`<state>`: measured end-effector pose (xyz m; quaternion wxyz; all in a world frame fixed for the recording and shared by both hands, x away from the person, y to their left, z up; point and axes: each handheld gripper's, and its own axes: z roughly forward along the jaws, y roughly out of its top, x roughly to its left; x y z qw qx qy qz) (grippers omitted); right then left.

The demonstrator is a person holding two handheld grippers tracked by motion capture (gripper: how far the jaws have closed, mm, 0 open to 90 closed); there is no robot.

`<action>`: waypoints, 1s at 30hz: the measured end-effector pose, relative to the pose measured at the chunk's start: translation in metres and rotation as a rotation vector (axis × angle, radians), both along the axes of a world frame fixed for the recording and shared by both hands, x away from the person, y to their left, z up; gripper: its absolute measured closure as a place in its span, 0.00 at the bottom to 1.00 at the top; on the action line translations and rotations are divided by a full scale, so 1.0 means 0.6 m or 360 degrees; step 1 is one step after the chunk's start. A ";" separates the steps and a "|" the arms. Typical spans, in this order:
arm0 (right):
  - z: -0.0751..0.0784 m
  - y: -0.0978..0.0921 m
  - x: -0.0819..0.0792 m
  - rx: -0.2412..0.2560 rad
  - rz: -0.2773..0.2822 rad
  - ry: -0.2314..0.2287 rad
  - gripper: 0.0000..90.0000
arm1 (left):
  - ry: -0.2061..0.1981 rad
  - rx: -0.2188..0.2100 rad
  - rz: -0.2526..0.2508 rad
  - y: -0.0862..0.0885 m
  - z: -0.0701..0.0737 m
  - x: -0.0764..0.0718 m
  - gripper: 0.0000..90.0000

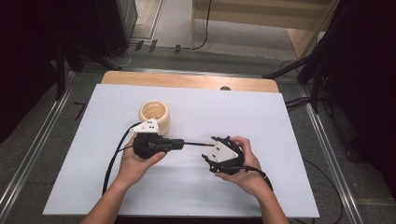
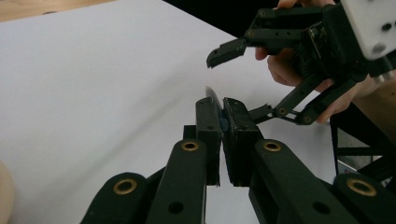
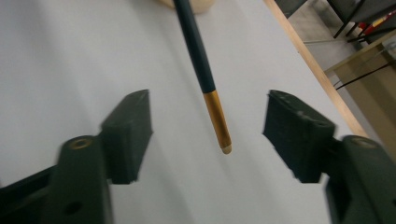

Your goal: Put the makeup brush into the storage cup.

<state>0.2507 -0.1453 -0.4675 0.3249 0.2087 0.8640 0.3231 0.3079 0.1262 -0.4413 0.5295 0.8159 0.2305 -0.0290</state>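
Black jaws of the left gripper (image 2: 223, 122) are clenched on a dark pencil (image 3: 198, 51), held level above the white table (image 1: 261, 116) with its brass-ringed end pointing between the released, wide-spread jaws of the right gripper (image 3: 208, 135); judging by this, the handover is half done, the receiving grasp still to come; a wooden bowl (image 1: 154, 115) sits behind the left gripper, well clear; nothing blocks the pass.
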 end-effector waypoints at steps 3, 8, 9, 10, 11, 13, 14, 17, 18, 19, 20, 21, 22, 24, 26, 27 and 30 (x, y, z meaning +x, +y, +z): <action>0.006 -0.008 0.002 0.0170 -0.0055 0.0061 0.15 | -0.0010 0.0002 0.0000 0.000 -0.001 -0.001 0.97; 0.011 -0.026 0.009 0.0405 -0.0126 0.0144 0.00 | -0.0021 -0.0008 0.0019 0.002 0.001 -0.002 0.97; 0.011 -0.030 0.010 0.0454 -0.0151 0.0163 0.00 | -0.0029 -0.0007 0.0020 0.003 0.001 -0.002 0.97; 0.011 -0.035 0.012 0.0502 -0.0155 0.0169 0.00 | -0.0032 -0.0009 0.0024 0.003 0.002 -0.002 0.97; 0.011 -0.040 0.012 0.0554 -0.0160 0.0184 0.00 | -0.0031 -0.0013 0.0030 0.003 0.002 -0.002 0.97; 0.011 -0.047 0.012 0.0635 -0.0170 0.0198 0.00 | -0.0033 -0.0024 0.0036 0.003 0.001 -0.003 0.97; 0.010 -0.050 0.012 0.0675 -0.0175 0.0204 0.00 | -0.0035 -0.0024 0.0040 0.004 0.001 -0.003 0.97; 0.007 -0.056 0.012 0.0785 -0.0201 0.0230 0.00 | -0.0047 -0.0027 0.0045 0.003 0.000 -0.003 0.97; 0.005 -0.056 0.011 0.0821 -0.0222 0.0245 0.00 | -0.0052 -0.0026 0.0047 0.003 0.001 -0.004 0.97; 0.004 -0.057 0.011 0.0835 -0.0234 0.0251 0.00 | -0.0057 -0.0029 0.0053 0.003 0.001 -0.004 0.97; 0.002 -0.057 0.011 0.0852 -0.0247 0.0261 0.00 | -0.0065 -0.0032 0.0058 0.003 0.002 -0.005 0.97; 0.001 -0.057 0.011 0.0874 -0.0255 0.0274 0.00 | -0.0074 -0.0036 0.0059 0.004 0.002 -0.005 0.97; 0.000 -0.056 0.010 0.0892 -0.0262 0.0285 0.00 | -0.0076 -0.0045 0.0067 0.003 0.003 -0.006 0.97; -0.002 -0.055 0.009 0.0918 -0.0279 0.0299 0.00 | -0.0089 -0.0063 0.0075 0.004 0.004 -0.007 0.97; -0.003 -0.053 0.008 0.0948 -0.0295 0.0309 0.00 | -0.0103 -0.0070 0.0086 0.003 0.005 -0.009 0.97; -0.002 -0.053 0.007 0.0968 -0.0305 0.0312 0.00 | -0.0111 -0.0075 0.0093 0.004 0.006 -0.010 0.97; -0.002 -0.052 0.005 0.1031 -0.0328 0.0326 0.00 | -0.0130 -0.0101 0.0112 0.006 0.007 -0.011 0.97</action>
